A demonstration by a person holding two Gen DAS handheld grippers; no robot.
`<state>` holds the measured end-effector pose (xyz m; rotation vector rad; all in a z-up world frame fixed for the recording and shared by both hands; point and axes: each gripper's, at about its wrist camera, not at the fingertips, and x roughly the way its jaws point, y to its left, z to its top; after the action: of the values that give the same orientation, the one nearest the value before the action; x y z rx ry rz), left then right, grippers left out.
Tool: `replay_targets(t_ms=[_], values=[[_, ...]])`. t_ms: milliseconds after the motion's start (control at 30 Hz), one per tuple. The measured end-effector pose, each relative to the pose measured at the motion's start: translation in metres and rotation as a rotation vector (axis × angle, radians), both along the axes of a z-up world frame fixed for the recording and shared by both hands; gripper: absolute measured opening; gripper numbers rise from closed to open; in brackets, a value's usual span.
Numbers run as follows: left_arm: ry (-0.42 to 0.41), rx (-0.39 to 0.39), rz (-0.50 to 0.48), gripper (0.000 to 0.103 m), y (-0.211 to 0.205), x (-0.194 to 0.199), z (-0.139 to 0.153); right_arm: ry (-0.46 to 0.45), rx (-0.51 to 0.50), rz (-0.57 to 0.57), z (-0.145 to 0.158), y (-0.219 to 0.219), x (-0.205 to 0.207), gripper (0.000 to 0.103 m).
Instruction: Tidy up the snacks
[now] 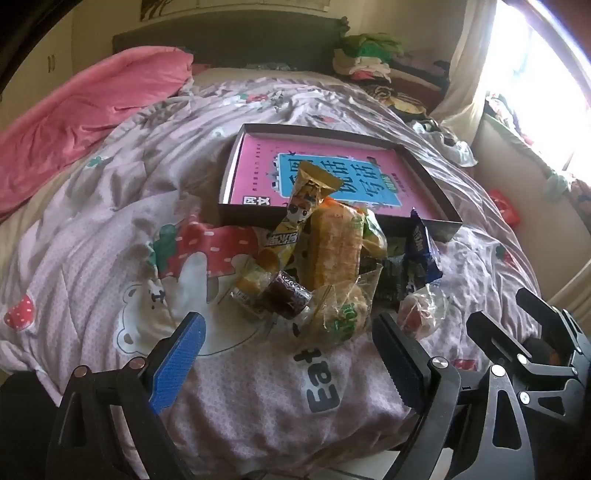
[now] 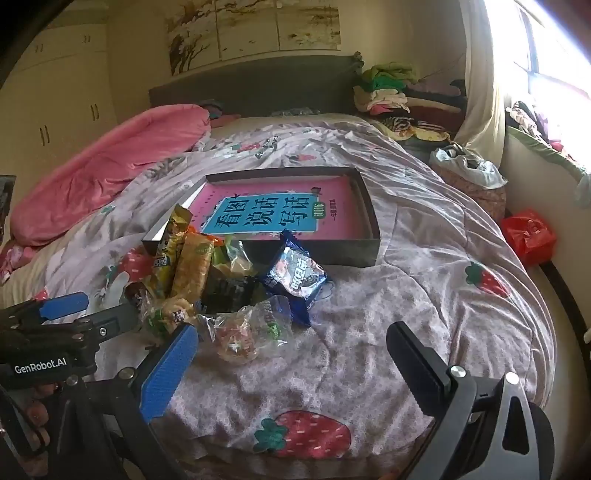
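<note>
Box [image 1: 439, 206], shallow, dark-walled, open-topped, lying flat on the quilt [image 1: 258, 398]; contents: one pink and blue book [image 1: 258, 173] lying flat, filling most of the floor, a bare strip showing along the right wall in the right wrist view.

Snacks, one heap on the quilt, against the box's near wall: yellow cartoon packet [image 1: 299, 214] leaning up over that wall onto the book; orange wafer pack [image 1: 336, 251] just beside it; dark brown roll [image 1: 286, 299] at the heap's near edge; clear bag with green print [image 1: 343, 314]; blue biscuit packet [image 2: 295, 277] on the right side; clear-wrapped red sweet [image 1: 421, 314] nearest the right gripper.

Left gripper [image 1: 288, 354]: fingers spread wide, holding nothing, low before the heap; right gripper [image 2: 291, 365]: likewise spread and empty, beside it.

Open room: bare quilt right of the heap and box; pink blanket [image 1: 74, 129] well apart at left.

Right wrist view alone shows cupboards [image 2: 55, 103], wall painting [image 2: 255, 29].
</note>
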<state>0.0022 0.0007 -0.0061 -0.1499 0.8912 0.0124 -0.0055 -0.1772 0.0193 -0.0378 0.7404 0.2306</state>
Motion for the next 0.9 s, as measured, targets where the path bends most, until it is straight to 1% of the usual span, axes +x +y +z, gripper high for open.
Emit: replay_targets(t_ms=[433,500,767,800,900], values=[[0.003,-0.002,-0.001,0.092,-0.006,-0.006,0.003,0.003,-0.002,0.002,-0.001,-0.001,-0.001,0.103],[0.004,-0.003,0.001,0.092,-0.002,-0.001,0.000,0.001,-0.002,0.002,0.000,-0.001,-0.001,0.103],[0.007,-0.005,0.000,0.092,-0.012,-0.002,-0.004,0.007,-0.001,0.003,-0.002,0.000,0.000,0.103],[0.005,-0.003,0.001,0.092,-0.002,-0.001,-0.001,0.006,-0.002,0.002,-0.002,0.000,-0.001,0.103],[0.005,-0.004,-0.001,0.092,-0.004,-0.001,-0.002,0.008,-0.002,0.003,-0.003,0.001,-0.001,0.103]])
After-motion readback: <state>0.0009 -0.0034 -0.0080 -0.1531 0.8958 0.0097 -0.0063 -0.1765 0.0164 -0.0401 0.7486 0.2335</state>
